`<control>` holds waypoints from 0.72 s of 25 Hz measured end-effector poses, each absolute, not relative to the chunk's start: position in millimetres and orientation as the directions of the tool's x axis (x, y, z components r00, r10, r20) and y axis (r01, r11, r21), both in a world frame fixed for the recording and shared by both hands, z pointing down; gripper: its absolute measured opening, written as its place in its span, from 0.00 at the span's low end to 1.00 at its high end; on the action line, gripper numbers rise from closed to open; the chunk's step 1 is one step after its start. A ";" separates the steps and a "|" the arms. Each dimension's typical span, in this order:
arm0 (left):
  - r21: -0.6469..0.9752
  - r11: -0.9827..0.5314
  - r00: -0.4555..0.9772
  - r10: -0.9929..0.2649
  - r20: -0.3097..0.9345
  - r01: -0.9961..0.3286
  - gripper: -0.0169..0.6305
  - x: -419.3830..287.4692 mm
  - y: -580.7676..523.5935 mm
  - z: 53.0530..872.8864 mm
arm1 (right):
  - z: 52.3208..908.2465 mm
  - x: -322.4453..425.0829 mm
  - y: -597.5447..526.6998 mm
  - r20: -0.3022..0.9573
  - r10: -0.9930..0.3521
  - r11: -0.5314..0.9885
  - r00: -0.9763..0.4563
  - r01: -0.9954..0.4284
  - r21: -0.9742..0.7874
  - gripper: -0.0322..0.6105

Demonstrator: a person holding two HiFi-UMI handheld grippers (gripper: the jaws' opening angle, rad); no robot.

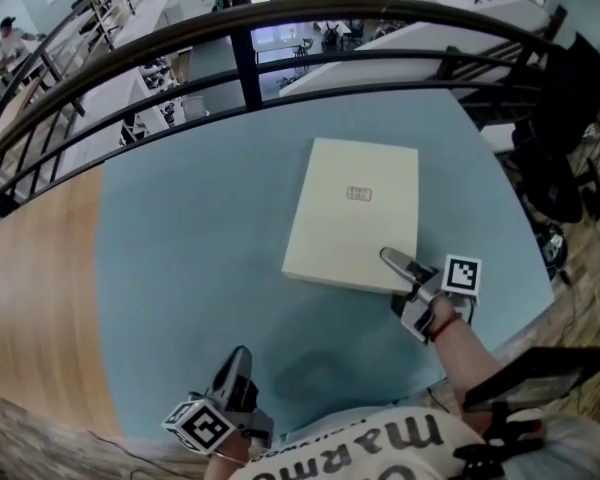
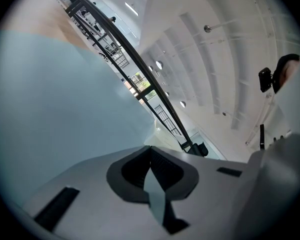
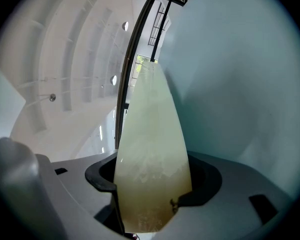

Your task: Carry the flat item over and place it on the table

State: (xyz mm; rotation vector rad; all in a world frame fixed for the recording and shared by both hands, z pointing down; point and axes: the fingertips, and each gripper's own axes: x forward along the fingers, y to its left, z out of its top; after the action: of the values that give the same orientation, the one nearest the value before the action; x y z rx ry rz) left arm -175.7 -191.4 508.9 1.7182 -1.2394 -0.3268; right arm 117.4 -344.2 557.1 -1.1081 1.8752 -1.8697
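flat box down on the blue worktop, right gripper at its corner

the flat box [image 1: 355, 213], cream and rectangular, lies right of the middle of the pale blue worktop [image 1: 180, 268], its long sides running away from the person. bare blue surface lies on every side of it: a wide stretch to the left up to the wooden strip [image 1: 40, 298], a clear patch on the near side, and a narrower band before the worktop's right edge. the far edge curves just under a dark railing [image 1: 250, 28], and a black chair [image 1: 570, 118] stands beyond the right edge.

the right gripper [image 1: 392, 264] sits at the box's near right corner. its jaws stand wide, one over the box and one under it, and in the right gripper view the box [image 3: 150, 149] fills the gap and seems to lie against both.

the left gripper [image 1: 238, 360] hangs over the worktop's near edge, well apart from the box. its jaws [image 2: 151, 156] are pressed together with nothing between them.
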 end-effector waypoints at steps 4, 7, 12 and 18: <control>0.806 -0.015 0.441 -0.843 0.309 -0.592 0.03 -179.6 -187.1 511.4 | 558.6 121.9 -344.0 0.349 -0.688 -0.134 -0.636 -0.361 -0.923 0.54; 0.807 -0.002 0.433 -0.845 0.315 -0.591 0.03 -180.4 -182.4 516.1 | 561.3 124.9 -343.3 0.359 -0.698 -0.135 -0.619 -0.379 -0.916 0.54; 0.807 0.002 0.435 -0.842 0.320 -0.590 0.03 -180.8 -185.1 517.2 | 562.4 126.7 -346.8 0.379 -0.710 -0.141 -0.593 -0.407 -0.903 0.56; 0.802 -0.001 0.435 -0.841 0.322 -0.597 0.03 -175.9 -185.6 519.3 | 563.3 130.7 -346.7 0.395 -0.718 -0.139 -0.573 -0.437 -0.888 0.57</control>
State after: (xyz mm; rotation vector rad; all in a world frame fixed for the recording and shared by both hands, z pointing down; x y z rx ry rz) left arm -175.9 -185.6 519.3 1.6969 -1.2586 -0.3075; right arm 130.7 -346.7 563.3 -1.3106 1.8921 -1.7813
